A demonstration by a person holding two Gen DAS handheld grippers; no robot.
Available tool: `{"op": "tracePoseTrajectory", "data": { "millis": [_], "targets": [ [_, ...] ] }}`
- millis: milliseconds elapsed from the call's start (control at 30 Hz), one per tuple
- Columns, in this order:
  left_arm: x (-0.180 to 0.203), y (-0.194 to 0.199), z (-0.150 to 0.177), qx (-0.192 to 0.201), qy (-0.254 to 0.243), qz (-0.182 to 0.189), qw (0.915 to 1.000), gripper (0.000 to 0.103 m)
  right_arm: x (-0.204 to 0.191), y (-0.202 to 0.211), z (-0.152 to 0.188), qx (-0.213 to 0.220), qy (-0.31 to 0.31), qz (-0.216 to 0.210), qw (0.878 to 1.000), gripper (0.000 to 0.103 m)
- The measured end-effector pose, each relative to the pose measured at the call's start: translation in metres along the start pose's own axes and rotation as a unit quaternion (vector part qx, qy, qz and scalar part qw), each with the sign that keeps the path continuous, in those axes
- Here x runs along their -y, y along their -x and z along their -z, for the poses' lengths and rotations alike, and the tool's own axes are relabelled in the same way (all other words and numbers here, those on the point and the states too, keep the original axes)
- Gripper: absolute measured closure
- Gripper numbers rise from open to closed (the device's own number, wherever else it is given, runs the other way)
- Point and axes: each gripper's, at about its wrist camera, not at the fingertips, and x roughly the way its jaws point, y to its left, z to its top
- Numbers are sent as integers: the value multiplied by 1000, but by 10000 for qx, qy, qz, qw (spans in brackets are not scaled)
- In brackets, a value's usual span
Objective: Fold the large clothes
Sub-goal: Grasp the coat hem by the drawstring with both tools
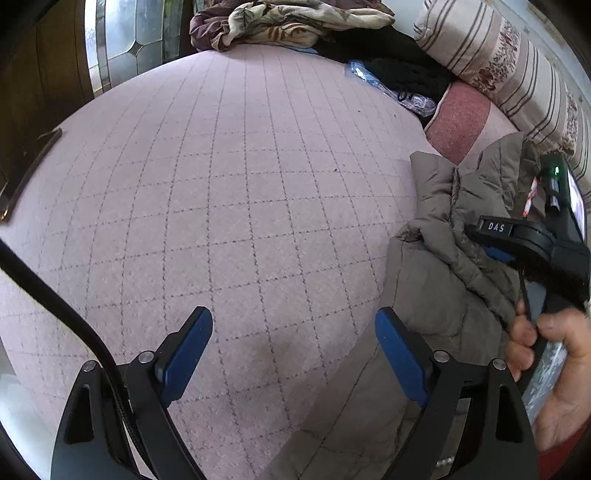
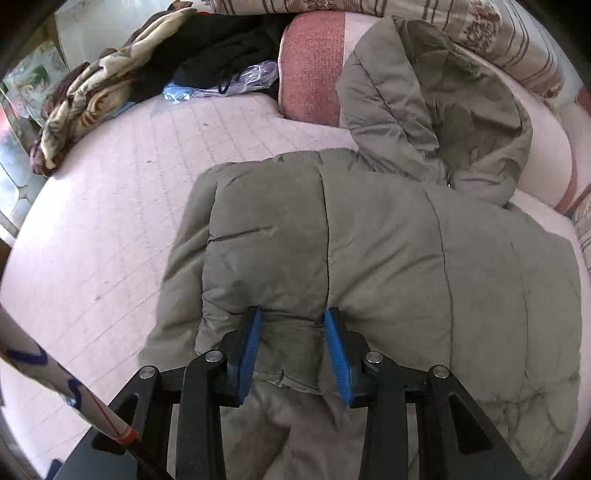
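A grey-brown padded hooded jacket (image 2: 388, 229) lies on a pink checked bed cover (image 2: 110, 206), its hood (image 2: 436, 103) up against a pink pillow. My right gripper (image 2: 293, 317) is closed on a fold of the jacket's padding, the fabric bunched between its blue pads. In the left wrist view the jacket (image 1: 436, 258) is at the right, with the right gripper (image 1: 491, 236) pressed into it and a hand on its handle. My left gripper (image 1: 293, 325) is open and empty above the bed cover (image 1: 221, 184), just left of the jacket.
A brown patterned blanket (image 1: 288, 22), black clothes (image 1: 399, 62) and a clear plastic bag (image 1: 391, 88) lie at the bed's far edge. A pink pillow (image 1: 461, 118) and a striped bolster (image 1: 498, 62) line the right side. A dark wooden wardrobe (image 1: 44, 74) stands left.
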Motion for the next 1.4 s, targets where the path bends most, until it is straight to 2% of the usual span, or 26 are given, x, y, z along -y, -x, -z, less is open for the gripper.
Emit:
{"op": "tracePoseTrajectory", "data": {
  "millis": [100, 167, 267, 400, 567, 633, 833, 967, 1167, 1200, 1233, 1267, 1300, 1367, 1400],
  "targets": [
    [5, 0, 2, 26, -176, -35, 9998, 14, 10, 22, -1, 61, -100, -196, 9997, 62],
    [9, 1, 2, 80, -290, -50, 9995, 14, 26, 43, 8, 258, -221, -282, 9990, 53],
    [12, 6, 6, 163, -416, -117, 9989, 14, 56, 73, 33, 433, -330, -383, 9978, 46],
    [12, 9, 9, 165, -516, -180, 9984, 14, 113, 104, 84, 372, -477, -464, 9971, 43],
    [10, 8, 15, 79, -646, -122, 9978, 14, 216, 137, 160, 240, -1250, -282, 9915, 39],
    [11, 8, 19, 18, -732, 39, 9973, 14, 266, 151, 197, 201, -1777, -203, 9837, 37],
    [13, -2, 34, -315, -762, 560, 9950, 14, 366, 178, 295, 223, -2865, 46, 9578, 32],
    [16, -2, 56, -518, -890, 787, 9916, 14, 389, 171, 338, 99, -3117, -17, 9501, 29],
    [26, 7, 90, -520, -1509, 616, 9853, 14, 382, 148, 371, 49, -3168, -648, 9463, 29],
    [30, 9, 96, -537, -1688, 588, 9824, 20, 379, 146, 375, 49, -3113, -745, 9474, 29],
    [34, 11, 102, -496, -1890, 497, 9795, 28, 372, 146, 376, 107, -2937, -688, 9534, 36],
    [38, 14, 107, -463, -2010, 445, 9775, 33, 366, 147, 376, 122, -2783, -618, 9584, 52],
    [42, 16, 112, -439, -2120, 400, 9755, 41, 362, 147, 376, 124, -2702, -606, 9608, 59],
    [50, 21, 121, -369, -2317, 251, 9718, 49, 367, 151, 380, 146, -2875, -723, 9549, 78],
    [51, 24, 124, -330, -2370, 192, 9708, 51, 370, 153, 382, 170, -2966, -802, 9515, 79]
  ]
}}
